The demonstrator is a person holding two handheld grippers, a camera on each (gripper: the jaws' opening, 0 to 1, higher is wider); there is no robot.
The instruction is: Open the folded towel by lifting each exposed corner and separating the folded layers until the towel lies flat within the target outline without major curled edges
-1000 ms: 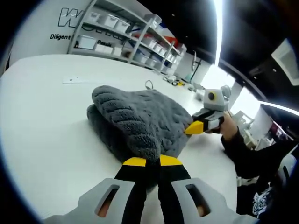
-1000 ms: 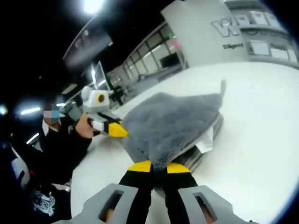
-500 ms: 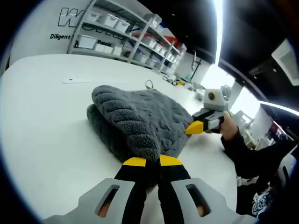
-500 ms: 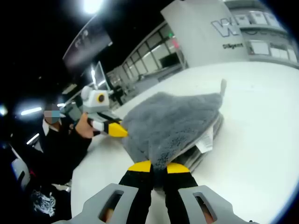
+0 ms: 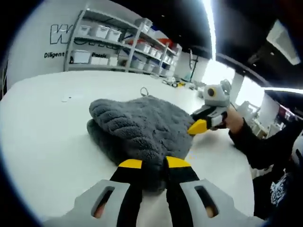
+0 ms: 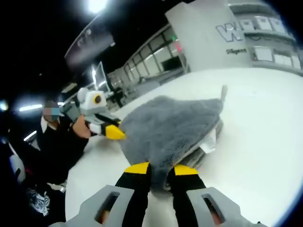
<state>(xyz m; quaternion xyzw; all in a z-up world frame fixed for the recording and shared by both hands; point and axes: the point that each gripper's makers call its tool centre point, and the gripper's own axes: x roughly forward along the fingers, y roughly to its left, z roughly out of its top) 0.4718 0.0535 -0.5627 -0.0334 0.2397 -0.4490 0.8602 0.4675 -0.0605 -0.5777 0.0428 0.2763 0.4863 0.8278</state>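
Note:
A grey folded towel (image 5: 142, 125) lies bunched on the white table (image 5: 47, 127), its upper layer draped over the layers beneath. My left gripper (image 5: 154, 164) holds a near corner of it between its yellow tips. My right gripper (image 5: 198, 126) pinches the corner at the right side of the towel. In the right gripper view, the towel (image 6: 170, 125) rises from my right gripper (image 6: 161, 169), which is shut on its corner. The left gripper (image 6: 113, 133) sits at the towel's left edge. A white label (image 6: 208, 142) and a hanging loop (image 6: 223, 90) show.
Shelves with white bins (image 5: 109, 47) stand beyond the table's far side. A small white item (image 5: 66, 99) lies on the table at the left. A person's hand and dark sleeve (image 5: 246, 137) are behind the right gripper. Bare table (image 6: 265, 142) stretches right of the towel.
Both views have shifted a little with the hands. The yellow tips of each gripper stand slightly farther apart than before, the towel still between them.

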